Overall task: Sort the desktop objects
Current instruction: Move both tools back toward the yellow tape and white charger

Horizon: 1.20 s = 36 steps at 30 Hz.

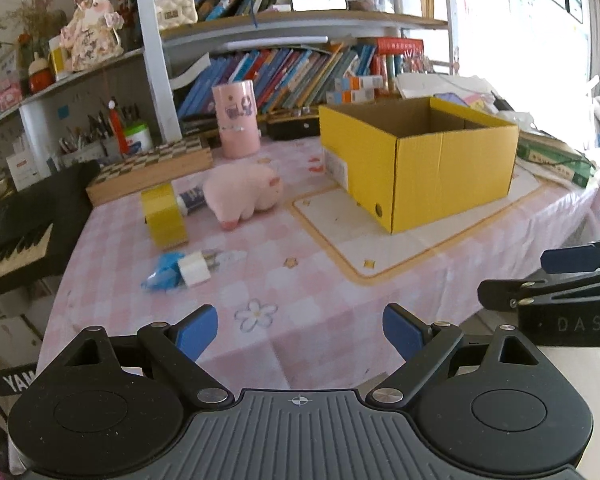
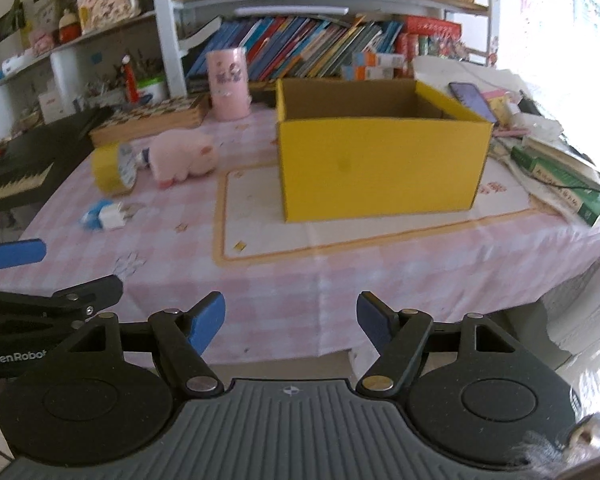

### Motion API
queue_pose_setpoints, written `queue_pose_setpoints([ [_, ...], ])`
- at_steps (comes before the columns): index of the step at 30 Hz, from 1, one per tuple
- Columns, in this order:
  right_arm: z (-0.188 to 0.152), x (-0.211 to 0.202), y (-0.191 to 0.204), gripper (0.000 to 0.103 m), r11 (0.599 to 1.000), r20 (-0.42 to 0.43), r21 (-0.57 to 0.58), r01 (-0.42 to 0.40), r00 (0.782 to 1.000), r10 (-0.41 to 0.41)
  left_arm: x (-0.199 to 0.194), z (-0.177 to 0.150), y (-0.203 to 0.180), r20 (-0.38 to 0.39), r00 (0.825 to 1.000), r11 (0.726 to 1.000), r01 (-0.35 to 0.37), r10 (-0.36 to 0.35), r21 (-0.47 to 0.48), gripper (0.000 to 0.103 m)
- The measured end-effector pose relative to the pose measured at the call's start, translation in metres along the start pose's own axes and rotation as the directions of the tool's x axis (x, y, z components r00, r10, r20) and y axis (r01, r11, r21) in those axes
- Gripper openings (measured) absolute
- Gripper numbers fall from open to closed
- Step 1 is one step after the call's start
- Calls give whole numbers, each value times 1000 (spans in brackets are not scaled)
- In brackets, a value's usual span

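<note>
We saw a pink plush pig lying on the pink checked surface, just beside a yellow tape roll. Nearer us lay a white plug against blue wrapping. To the right, well apart, stood an open yellow box. Our left tool and right tool both hung wide apart and held nothing, short of the surface's near edge.
</note>
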State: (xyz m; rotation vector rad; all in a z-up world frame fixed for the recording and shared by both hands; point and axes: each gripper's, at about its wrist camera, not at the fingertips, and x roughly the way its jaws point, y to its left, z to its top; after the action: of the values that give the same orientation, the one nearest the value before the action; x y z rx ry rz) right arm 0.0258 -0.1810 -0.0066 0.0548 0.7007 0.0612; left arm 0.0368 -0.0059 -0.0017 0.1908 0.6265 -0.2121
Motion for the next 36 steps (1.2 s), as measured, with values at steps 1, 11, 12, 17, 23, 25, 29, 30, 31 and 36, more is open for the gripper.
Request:
queue_pose_setpoints([
  [1,-2,1,3,73,1000,-10,-2,-6,1000,6,-1,-2,1,-4,1000,1000,1,-1,4,92],
  [11,-12,5,31,74,998,-69,-36,-50,996,48,-10,-21,21,-47,998,999,-32,31,-26,92],
  [12,-12,5,34,74,997,-73,-43,-57,996,53,-11,-23,24,-52,998,999,-40,38,-33,92],
  [17,-14,9,49,74,992,-93,-83,-95,992,87,-17,-31,37,-68,995,995,-80,75,-64,92],
  [23,-13,12,69,75,981,-103,-136,-139,987,126,-24,-37,52,-72,990,987,-130,123,-97,92],
  [25,-12,14,75,77,976,-105,-152,-155,985,140,-25,-38,57,-74,988,983,-145,138,-109,92],
  [29,-9,15,83,78,968,-103,-175,-179,981,163,-27,-38,67,-72,984,976,-172,164,-130,92],
  [30,-8,15,85,78,967,-102,-179,-183,981,167,-28,-38,69,-70,983,975,-177,169,-134,92],
  [31,-8,16,87,78,966,-100,-181,-185,981,169,-28,-39,71,-70,983,974,-179,171,-135,93],
  [36,-5,18,91,79,966,-92,-181,-183,981,168,-28,-39,77,-67,981,974,-190,182,-126,94],
])
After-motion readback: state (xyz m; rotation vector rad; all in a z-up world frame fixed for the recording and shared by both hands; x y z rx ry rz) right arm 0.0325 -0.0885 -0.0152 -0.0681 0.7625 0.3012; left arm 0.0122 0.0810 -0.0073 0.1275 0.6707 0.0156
